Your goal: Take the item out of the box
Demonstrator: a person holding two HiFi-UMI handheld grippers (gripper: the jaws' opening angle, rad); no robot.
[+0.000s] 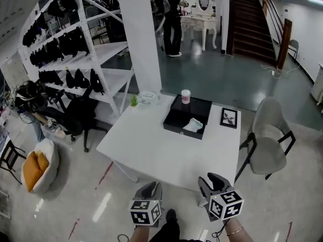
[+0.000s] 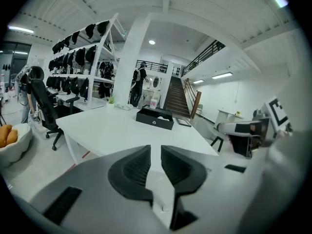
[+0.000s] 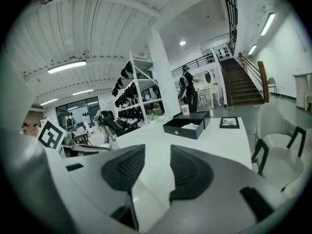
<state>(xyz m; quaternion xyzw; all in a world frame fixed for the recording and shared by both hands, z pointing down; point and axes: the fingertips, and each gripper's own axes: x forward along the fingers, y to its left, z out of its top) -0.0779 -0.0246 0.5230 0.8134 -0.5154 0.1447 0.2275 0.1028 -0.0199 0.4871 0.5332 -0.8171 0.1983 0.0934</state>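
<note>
Left gripper (image 1: 151, 187) and right gripper (image 1: 214, 178) hang side by side at 6 o'clock in the head view, just off the near edge of the white tabletop (image 1: 151, 145) and over the floor. Left gripper view: jaws stand apart by a narrow gap, nothing between them, only tabletop seen through the gap. Right gripper view: jaws stand apart by a wider gap, likewise nothing between them. Neither gripper touches anything. Black box (image 1: 186, 116) sits on the far part of the tabletop, at about 1 o'clock from its middle, well apart from both grippers. White item (image 1: 193, 125) lies inside the box, in its near right part. Small pink-and-white cup (image 1: 185, 96) stands at the far edge of the box, 12 o'clock from the item. Picture frame (image 1: 229, 117) lies flat at 3 o'clock, just beside the box. Small green plant (image 1: 133, 101) stands at 10 o'clock from the box, near the far left corner. Grey chair (image 1: 270, 135) stands off the tabletop's right side, 3 o'clock. White shelf rack (image 1: 86, 54) with dark gear is at 10 o'clock.
</note>
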